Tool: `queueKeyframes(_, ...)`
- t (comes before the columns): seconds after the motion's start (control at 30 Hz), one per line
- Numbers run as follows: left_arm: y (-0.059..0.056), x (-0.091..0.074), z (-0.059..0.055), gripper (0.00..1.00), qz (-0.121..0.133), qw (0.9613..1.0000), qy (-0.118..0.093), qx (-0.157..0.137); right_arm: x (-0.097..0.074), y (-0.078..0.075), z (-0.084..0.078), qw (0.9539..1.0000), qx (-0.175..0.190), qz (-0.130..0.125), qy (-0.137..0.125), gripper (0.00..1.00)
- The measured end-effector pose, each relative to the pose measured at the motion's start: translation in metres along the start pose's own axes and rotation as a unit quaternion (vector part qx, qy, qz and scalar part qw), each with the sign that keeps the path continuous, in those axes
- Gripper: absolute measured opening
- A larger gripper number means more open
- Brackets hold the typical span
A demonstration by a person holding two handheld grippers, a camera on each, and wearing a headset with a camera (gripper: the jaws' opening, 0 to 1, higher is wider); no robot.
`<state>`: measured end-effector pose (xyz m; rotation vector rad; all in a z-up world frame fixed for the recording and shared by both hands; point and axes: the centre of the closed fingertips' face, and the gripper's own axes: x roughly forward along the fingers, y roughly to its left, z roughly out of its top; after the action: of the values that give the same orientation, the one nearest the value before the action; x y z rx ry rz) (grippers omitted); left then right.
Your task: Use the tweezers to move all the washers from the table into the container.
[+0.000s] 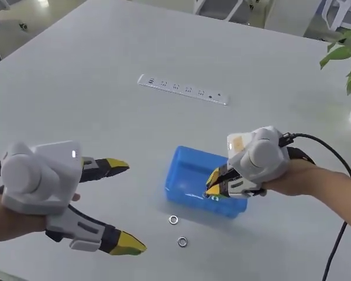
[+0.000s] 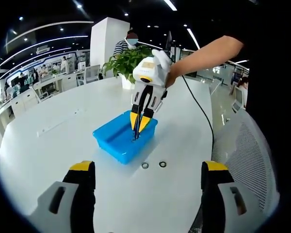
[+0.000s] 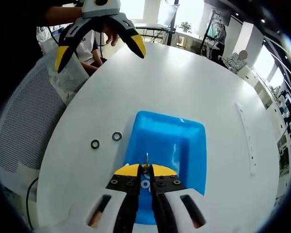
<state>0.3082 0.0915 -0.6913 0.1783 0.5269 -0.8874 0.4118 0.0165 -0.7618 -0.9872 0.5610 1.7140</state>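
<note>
A blue container (image 1: 187, 171) (image 2: 112, 138) (image 3: 170, 136) stands on the white table. My right gripper (image 1: 217, 186) (image 2: 139, 125) (image 3: 145, 170) hangs over it, shut on thin tweezers (image 3: 147, 158) (image 2: 136, 134) whose tip points down into the container. Two washers (image 1: 173, 220) (image 1: 182, 241) lie on the table just in front of the container; the gripper views also catch these washers (image 2: 145, 165) (image 3: 117, 136). My left gripper (image 1: 126, 205) (image 2: 148, 170) (image 3: 101, 54) stands open to the left of the washers, nothing between its yellow-tipped jaws.
A white power strip (image 1: 183, 89) (image 3: 246, 138) lies farther back on the table. A green plant (image 1: 348, 58) (image 2: 126, 60) stands at the far right edge. A mesh chair (image 3: 24, 131) sits beside the near edge. The right gripper's cable (image 1: 333, 175) trails right.
</note>
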Motion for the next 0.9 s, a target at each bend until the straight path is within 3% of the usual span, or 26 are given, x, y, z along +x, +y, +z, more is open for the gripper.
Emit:
queueKeyframes(0.63, -0.003, 0.001, 0.003, 0.96, -0.004, 1.0000, -0.003, 0.003, -0.013, 0.001, 0.003, 0.9999, 0.000, -0.013, -0.002, 0.08)
queueKeyframes(0.9, -0.005, 0.003, 0.005, 0.96, -0.008, 1.0000, -0.003, 0.005, -0.029, 0.003, 0.014, 0.9997, -0.013, -0.022, -0.007, 0.08)
